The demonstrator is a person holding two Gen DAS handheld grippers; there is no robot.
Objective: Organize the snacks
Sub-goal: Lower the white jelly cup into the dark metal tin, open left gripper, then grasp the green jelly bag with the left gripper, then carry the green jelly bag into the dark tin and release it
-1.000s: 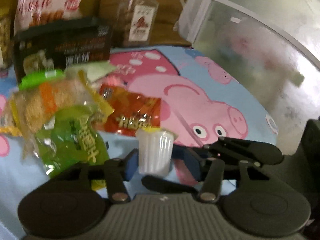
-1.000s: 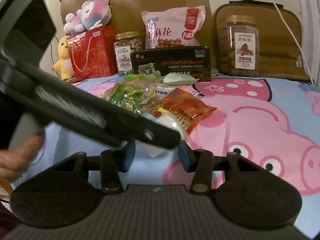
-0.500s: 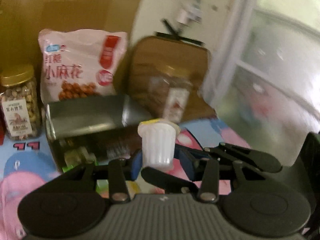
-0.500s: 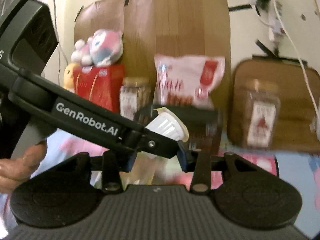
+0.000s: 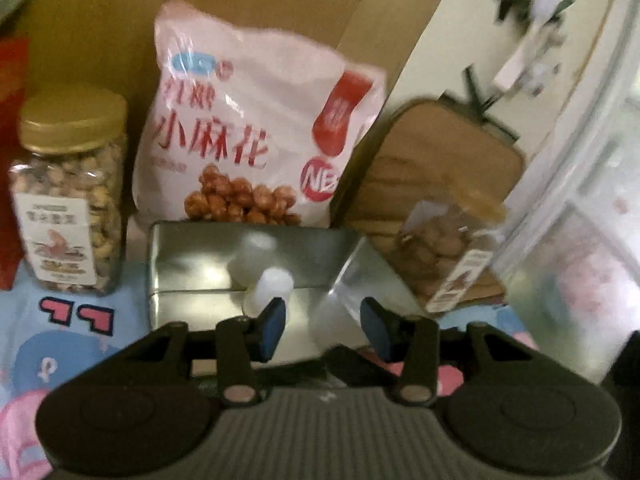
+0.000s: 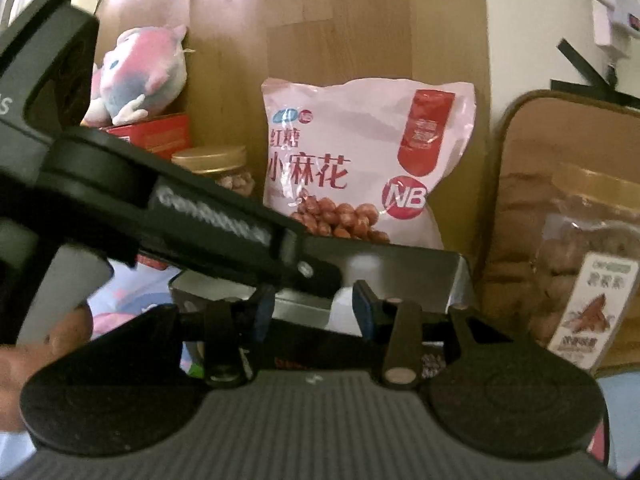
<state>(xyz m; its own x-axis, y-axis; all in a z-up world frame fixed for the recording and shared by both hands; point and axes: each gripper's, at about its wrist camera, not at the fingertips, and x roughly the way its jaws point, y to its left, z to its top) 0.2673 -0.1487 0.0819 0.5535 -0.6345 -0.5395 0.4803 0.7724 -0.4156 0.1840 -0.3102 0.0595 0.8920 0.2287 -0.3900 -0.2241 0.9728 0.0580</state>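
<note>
Cup (image 5: pixel 269 286) sits in the tin (image 5: pixel 192 264) just past my left gripper (image 5: pixel 322 314), jaws apart and empty, right gripper (image 6: pixel 314 302) likewise; I'd back out straight, not nudging it

We see dim, warm indoor light. Glare spreads across the metal tin (image 5: pixel 224 264), and the window (image 5: pixel 592 216) at right is washed out and smeared. Fisheye bending curves the edges; the right jar (image 6: pixel 588 264) is soft with blur.
</note>
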